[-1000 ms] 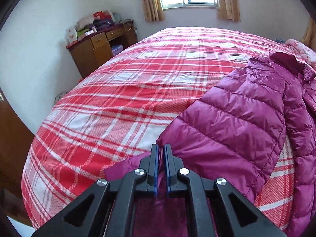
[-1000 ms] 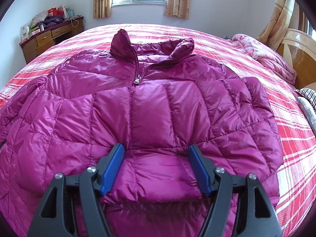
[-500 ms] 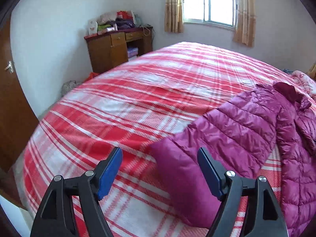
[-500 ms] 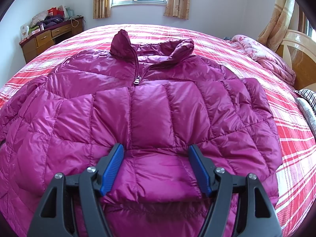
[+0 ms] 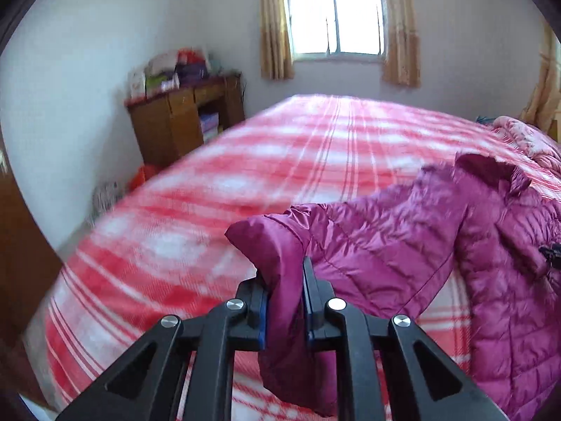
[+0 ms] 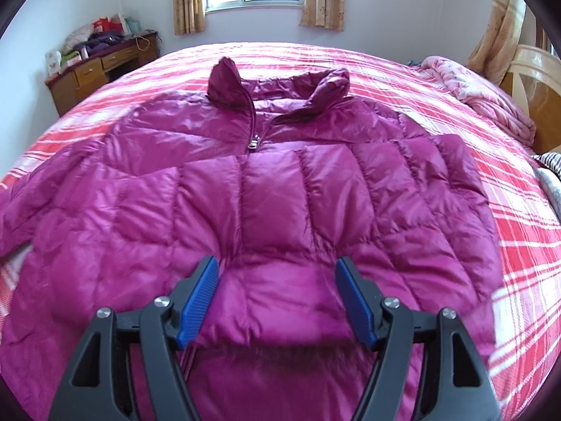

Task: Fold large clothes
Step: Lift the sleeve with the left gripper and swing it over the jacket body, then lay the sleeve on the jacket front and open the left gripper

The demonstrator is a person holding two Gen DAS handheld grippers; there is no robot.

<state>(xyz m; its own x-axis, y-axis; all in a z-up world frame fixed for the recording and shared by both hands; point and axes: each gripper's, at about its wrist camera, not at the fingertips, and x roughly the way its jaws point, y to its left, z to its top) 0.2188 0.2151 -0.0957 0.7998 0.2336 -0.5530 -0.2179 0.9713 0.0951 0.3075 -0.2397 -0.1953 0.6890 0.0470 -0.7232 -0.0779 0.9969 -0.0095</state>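
Magenta quilted puffer jacket [image 6: 273, 189] lay face-up on red plaid bed [image 6: 519, 245], zipped, collar raised. Sleeve cuff [image 5: 280, 256] lifted off bed, pinched in closing jaws of left gripper [image 5: 284, 301]. Right gripper [image 6: 277, 298] jaws apart, straddling folded hem.

The left gripper [image 5: 284, 293] is being closed on a sleeve [image 5: 280, 263], while the right gripper [image 6: 277, 298] is held wide apart.

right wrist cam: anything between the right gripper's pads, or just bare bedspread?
Not bare. In the right wrist view the right gripper stands open, and a puffed fold of the magenta down jacket fills the gap between its blue pads; no bedspread shows there.
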